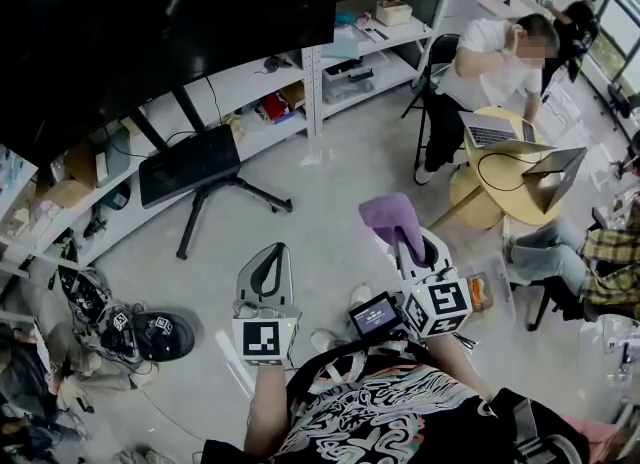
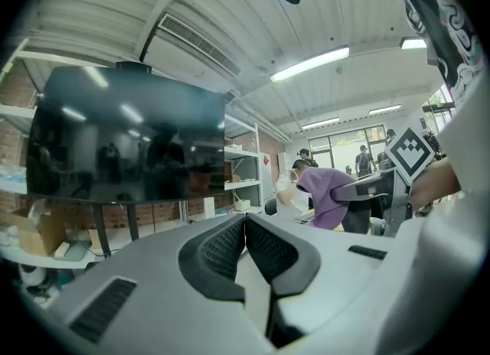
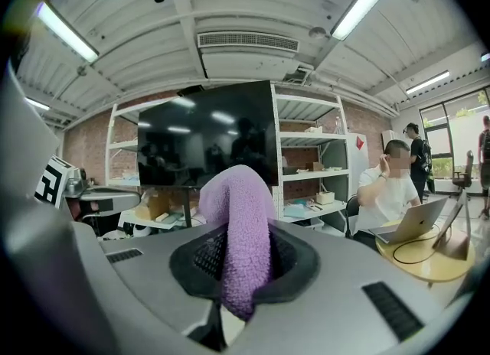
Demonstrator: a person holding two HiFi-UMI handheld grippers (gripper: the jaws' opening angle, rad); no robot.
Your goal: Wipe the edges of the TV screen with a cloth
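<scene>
A large black TV screen [image 1: 150, 32] stands on a wheeled black stand [image 1: 190, 167] at the far left; it also shows in the left gripper view as the TV screen [image 2: 126, 135] and in the right gripper view as the TV screen [image 3: 207, 143]. My right gripper [image 1: 405, 237] is shut on a purple cloth [image 1: 392, 220], whose folded end sticks out past the jaws as the purple cloth [image 3: 241, 231]. My left gripper [image 1: 268, 270] is shut with nothing between its pads [image 2: 222, 250]. Both grippers are held low, well short of the screen.
White shelving [image 1: 330, 47] with boxes and clutter runs behind the TV. A seated person [image 1: 490, 72] works at a round wooden table [image 1: 510, 157] with laptops at the right. Another seated person [image 1: 590, 267] is at the far right. Cables and gear [image 1: 120, 327] lie on the floor at left.
</scene>
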